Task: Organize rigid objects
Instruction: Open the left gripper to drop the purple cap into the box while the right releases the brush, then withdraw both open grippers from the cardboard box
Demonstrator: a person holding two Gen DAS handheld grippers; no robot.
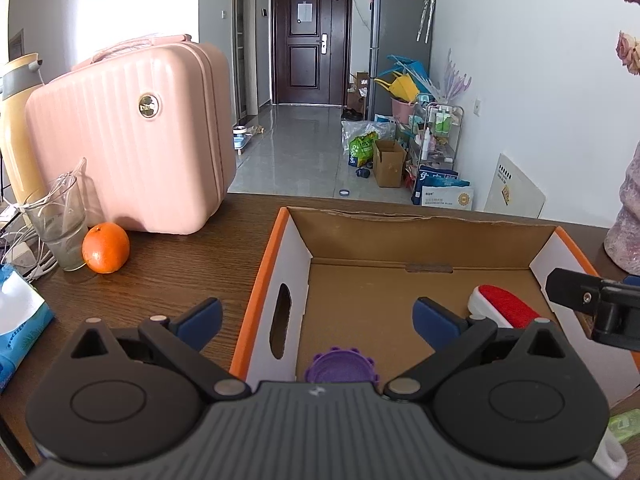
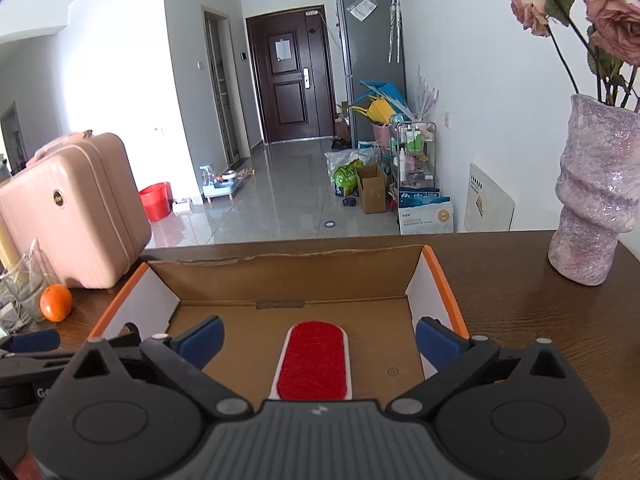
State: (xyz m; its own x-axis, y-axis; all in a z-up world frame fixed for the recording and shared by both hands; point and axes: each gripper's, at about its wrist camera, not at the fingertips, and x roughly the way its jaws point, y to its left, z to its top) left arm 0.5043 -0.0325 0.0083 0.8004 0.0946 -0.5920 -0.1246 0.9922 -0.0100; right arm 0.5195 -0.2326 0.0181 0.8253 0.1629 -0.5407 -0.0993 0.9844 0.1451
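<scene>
An open cardboard box with orange edges sits on the brown table. On its floor lie a purple ridged lid near the front wall and a white lint brush with a red pad, which also shows as the brush in the right wrist view. My left gripper is open above the lid. One blue pad is outside the box's left wall and the other is inside, neither touching anything. My right gripper is open wide over the brush, its pads well clear of the brush's sides.
A pink hard case, an orange and a glass with cables stand left of the box. A blue tissue pack lies at the near left. A pink vase of roses stands at the right.
</scene>
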